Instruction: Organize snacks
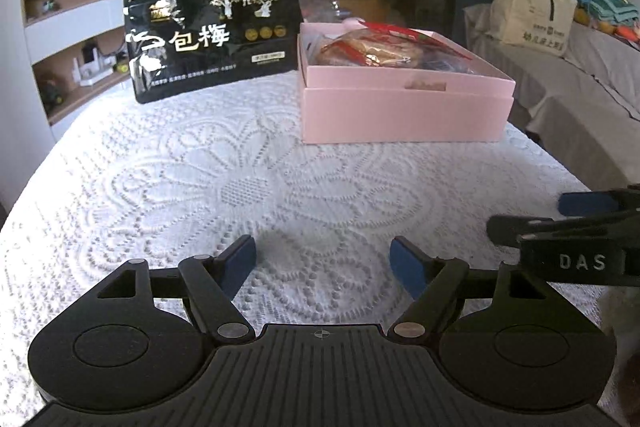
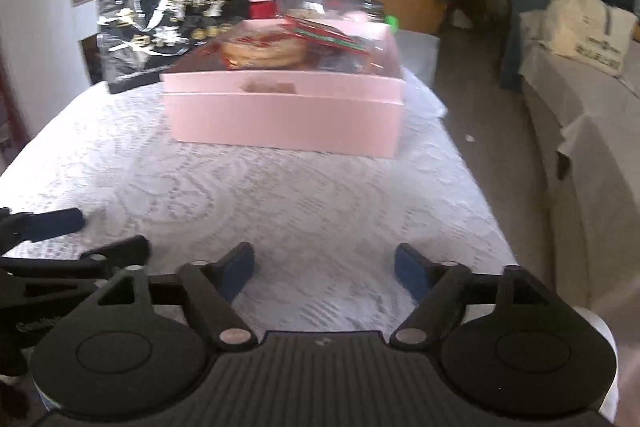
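A black snack bag (image 1: 212, 31) with gold and white print stands upright at the far left of the table; it also shows in the right wrist view (image 2: 160, 27). Beside it on the right sits an open pink box (image 1: 404, 107) holding wrapped snacks (image 1: 372, 51); the pink box (image 2: 288, 115) and its snacks (image 2: 272, 51) also show in the right wrist view. My left gripper (image 1: 322, 265) is open and empty, low over the near table. My right gripper (image 2: 324, 269) is open and empty, beside the left one; it shows at the right edge of the left wrist view (image 1: 560, 215).
The table wears a white lace cloth (image 1: 240, 187). A sofa under a grey cover (image 1: 580, 99) runs along the right with a cream tote bag (image 1: 532, 15) on it. Shelves (image 1: 80, 59) stand at the left.
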### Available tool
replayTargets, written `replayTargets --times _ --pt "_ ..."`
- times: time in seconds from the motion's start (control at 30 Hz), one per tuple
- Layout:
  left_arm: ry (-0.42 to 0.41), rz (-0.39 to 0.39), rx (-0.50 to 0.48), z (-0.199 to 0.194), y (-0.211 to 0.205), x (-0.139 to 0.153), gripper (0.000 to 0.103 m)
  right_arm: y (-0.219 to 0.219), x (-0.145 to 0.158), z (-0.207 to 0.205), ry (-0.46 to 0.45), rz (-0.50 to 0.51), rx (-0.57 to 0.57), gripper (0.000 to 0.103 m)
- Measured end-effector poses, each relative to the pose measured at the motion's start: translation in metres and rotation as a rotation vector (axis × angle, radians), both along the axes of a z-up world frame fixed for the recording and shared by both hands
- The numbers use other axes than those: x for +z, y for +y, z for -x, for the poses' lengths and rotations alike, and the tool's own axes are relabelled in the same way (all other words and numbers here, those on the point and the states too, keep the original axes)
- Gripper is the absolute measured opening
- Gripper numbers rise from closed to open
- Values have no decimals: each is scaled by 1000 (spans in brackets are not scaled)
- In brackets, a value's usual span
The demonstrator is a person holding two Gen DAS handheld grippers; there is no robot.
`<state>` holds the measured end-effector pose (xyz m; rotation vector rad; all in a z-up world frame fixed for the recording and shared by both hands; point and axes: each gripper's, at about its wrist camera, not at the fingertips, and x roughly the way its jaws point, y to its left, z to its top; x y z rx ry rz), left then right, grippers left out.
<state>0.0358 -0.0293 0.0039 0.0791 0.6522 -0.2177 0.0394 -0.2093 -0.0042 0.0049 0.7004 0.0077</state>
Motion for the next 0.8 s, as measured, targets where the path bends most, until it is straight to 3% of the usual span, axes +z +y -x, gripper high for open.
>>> replayTargets --times 0.23,0.8 --pt "-2 -14 4 1 -6 -2 82 -1 -7 13 -53 10 -8 86" --pt "-1 -14 4 1 -6 -1 82 -1 -7 11 -48 11 -13 88"
